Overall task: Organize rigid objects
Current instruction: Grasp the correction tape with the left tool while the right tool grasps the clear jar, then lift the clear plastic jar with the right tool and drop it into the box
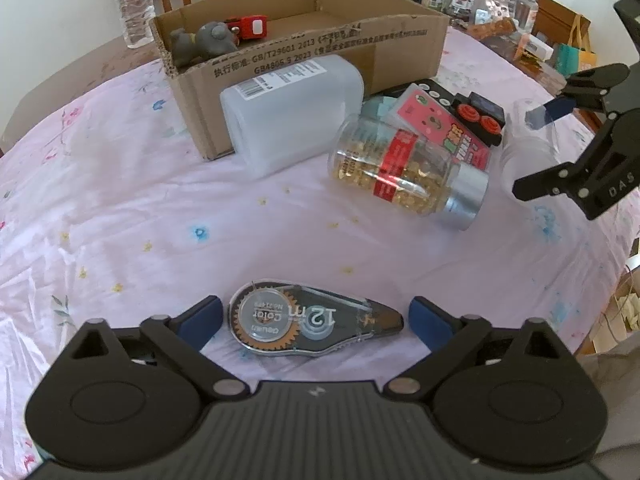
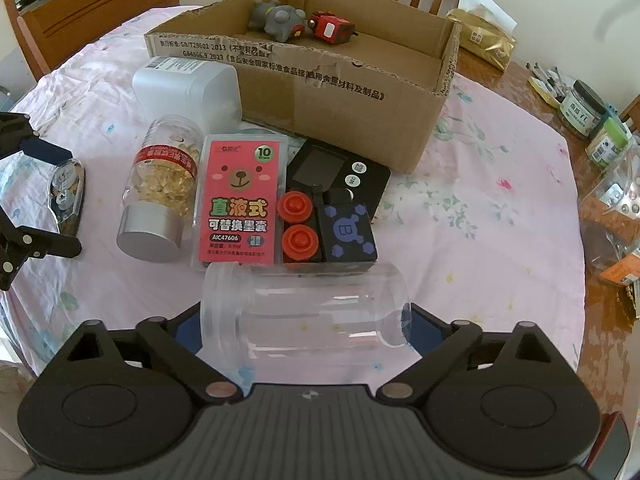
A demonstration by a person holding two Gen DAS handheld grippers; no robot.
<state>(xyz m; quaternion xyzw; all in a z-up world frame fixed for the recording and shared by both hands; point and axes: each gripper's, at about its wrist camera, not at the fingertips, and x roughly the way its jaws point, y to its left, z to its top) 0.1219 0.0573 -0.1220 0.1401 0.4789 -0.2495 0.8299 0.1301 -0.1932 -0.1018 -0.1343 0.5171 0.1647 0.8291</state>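
— So, where does the correction tape (image 1: 316,323) lie?
— Flat on the pink flowered cloth (image 1: 120,208), between the blue pads of the left gripper (image 1: 316,320). The jaws stand wide and the pads sit just clear of both its ends.
— And the clear empty jar (image 2: 304,312)?
— On its side, across the right gripper (image 2: 304,326), mouth to the left. Those jaws are wide too, with the jar's ends at the pads; whether they press on it I cannot tell.
— What lies farther off?
— Just beyond the jar, a pink refill box (image 2: 238,204) with a bear face, touching a black case (image 2: 340,184) that bears two red caps and a dark cube. Left of the box lies a capsule jar (image 2: 160,192) with a silver lid, and beyond that a white plastic container (image 2: 184,88) leaning on the cardboard box (image 2: 340,92).
— Anything in the box?
— A grey toy (image 2: 280,18) and a red toy (image 2: 332,28), at its far side.
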